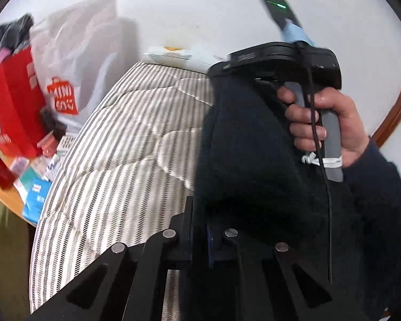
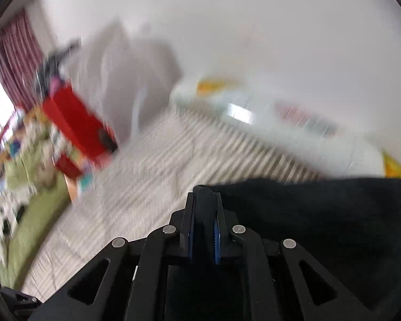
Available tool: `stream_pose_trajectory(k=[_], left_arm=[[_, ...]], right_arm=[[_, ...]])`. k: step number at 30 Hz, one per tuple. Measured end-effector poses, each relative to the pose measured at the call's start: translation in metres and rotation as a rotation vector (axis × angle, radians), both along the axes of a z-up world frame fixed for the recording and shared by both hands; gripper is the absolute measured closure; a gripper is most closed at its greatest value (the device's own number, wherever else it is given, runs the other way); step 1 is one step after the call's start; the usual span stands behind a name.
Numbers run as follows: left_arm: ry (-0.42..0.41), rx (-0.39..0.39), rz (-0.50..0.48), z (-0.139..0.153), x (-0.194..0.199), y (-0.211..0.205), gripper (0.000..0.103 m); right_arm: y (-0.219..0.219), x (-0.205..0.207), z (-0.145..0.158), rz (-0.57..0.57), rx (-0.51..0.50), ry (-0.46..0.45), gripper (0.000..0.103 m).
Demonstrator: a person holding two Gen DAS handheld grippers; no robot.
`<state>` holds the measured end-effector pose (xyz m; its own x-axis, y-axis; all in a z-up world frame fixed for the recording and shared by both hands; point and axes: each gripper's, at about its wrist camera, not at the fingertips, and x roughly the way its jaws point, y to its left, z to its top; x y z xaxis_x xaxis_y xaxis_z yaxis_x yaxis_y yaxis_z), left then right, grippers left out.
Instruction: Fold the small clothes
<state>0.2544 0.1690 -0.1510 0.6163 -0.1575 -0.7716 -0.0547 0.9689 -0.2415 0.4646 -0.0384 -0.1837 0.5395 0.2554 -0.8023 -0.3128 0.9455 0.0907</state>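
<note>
A dark navy garment (image 1: 248, 144) hangs stretched above the striped bed between both grippers. In the left wrist view my left gripper (image 1: 200, 227) is shut on the garment's lower edge. A hand (image 1: 323, 125) holds the grey handle of the right gripper at the upper right, and the cloth hides that gripper's fingertips. In the blurred right wrist view my right gripper (image 2: 203, 200) is shut on a bunched edge of the same garment (image 2: 320, 214), which spreads to the right of the jaws.
A striped quilted bed cover (image 1: 125, 144) lies below. At the left stand a red paper bag (image 1: 10, 107), a white shopping bag (image 1: 74, 61) and small boxes (image 1: 37, 192) on a wooden table. White packets (image 1: 173, 53) lie by the wall.
</note>
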Motion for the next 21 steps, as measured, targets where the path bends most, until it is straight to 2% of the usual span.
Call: stream_pose_trajectory(k=[3,5,10,12,14,19,21], left_arm=[[0.004,-0.001,0.017,-0.005,0.0,0.006,0.096],[0.008,0.001,0.02,-0.007,0.001,0.007,0.096],[0.033,0.048,0.021,-0.011,0.003,0.0,0.094],[0.04,0.066,0.02,-0.01,0.003,-0.002,0.093],[0.048,0.062,0.024,-0.009,0.001,-0.001,0.093],[0.045,0.067,0.043,-0.001,-0.006,-0.002,0.084],[0.032,0.05,0.038,0.005,-0.011,-0.004,0.071]], right_arm=[[-0.014,0.014,0.002,-0.041,0.076,-0.038,0.092],[-0.018,0.021,-0.004,-0.068,0.088,-0.036,0.092],[0.009,0.033,-0.034,-0.058,-0.049,-0.004,0.086],[0.009,0.03,-0.027,-0.06,-0.061,-0.008,0.075],[0.003,0.018,-0.01,-0.067,-0.077,-0.045,0.059],[-0.041,-0.038,0.029,-0.121,-0.143,-0.1,0.058],[-0.077,-0.068,0.044,-0.187,-0.159,-0.106,0.058]])
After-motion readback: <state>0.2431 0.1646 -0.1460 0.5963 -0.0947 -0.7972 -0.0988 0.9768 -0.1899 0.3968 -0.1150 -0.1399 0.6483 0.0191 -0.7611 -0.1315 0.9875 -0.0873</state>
